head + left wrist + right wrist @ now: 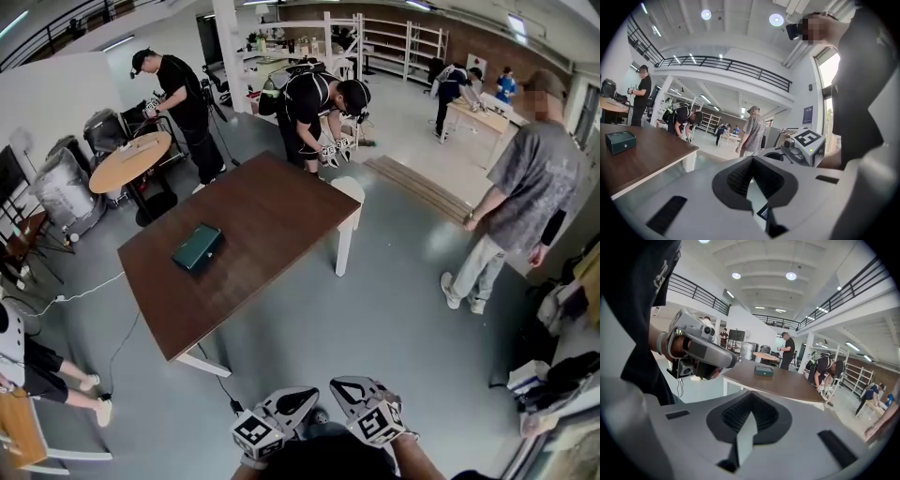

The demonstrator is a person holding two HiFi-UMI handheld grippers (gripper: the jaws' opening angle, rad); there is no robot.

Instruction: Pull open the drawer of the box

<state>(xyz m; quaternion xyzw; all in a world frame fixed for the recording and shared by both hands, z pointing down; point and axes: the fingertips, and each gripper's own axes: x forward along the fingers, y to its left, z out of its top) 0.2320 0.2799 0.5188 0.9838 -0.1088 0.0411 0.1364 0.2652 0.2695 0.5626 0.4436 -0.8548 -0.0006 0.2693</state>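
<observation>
Left gripper (300,400), right gripper (343,386) held at body, claws together, empty: standing off. Green box (198,247) toward left corner of table (281,202), well apart, drawer unreached.

The tabletop (272,211) is bare all round the box (198,247), so it is open from above and from every side. Nearer than the box lies open floor (375,309), crossed by what looks like a thin cable (217,380). Beyond the box, a bent-over person (314,103) crowds the far corner

A dark brown table (272,211) on white legs carries one green box (198,247) near its left edge
</observation>
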